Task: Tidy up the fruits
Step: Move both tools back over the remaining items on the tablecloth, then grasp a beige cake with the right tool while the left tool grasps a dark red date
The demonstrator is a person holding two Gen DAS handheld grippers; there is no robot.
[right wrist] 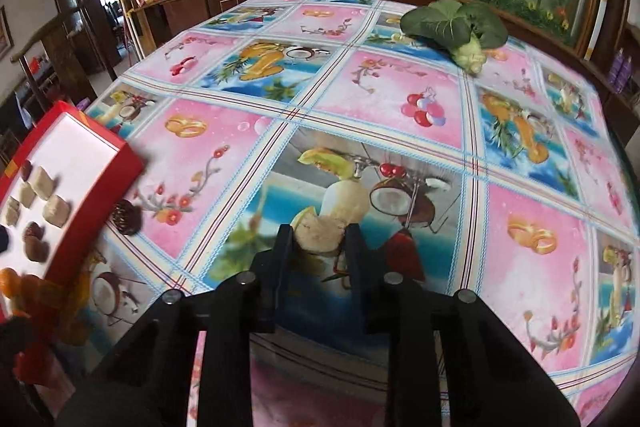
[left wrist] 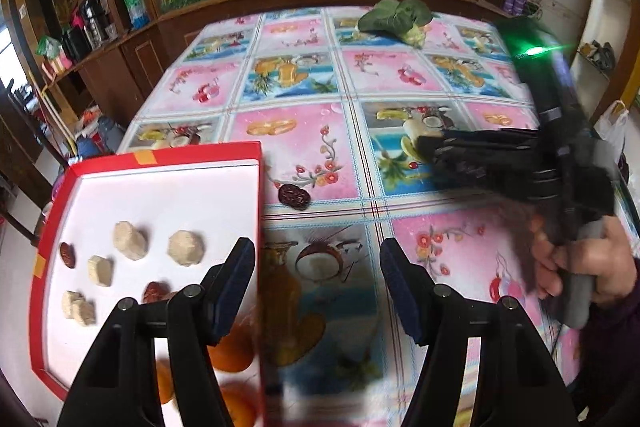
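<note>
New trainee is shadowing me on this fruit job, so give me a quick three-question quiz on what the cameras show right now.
1. True or false: the right claw is shut on a beige piece.
2. Where does the loose date lie? A) inside the red box B) on the tablecloth beside the box C) on the greens
3. Fill in: the left claw is ____, holding nothing.

Key: 1 true; 2 B; 3 open
</note>
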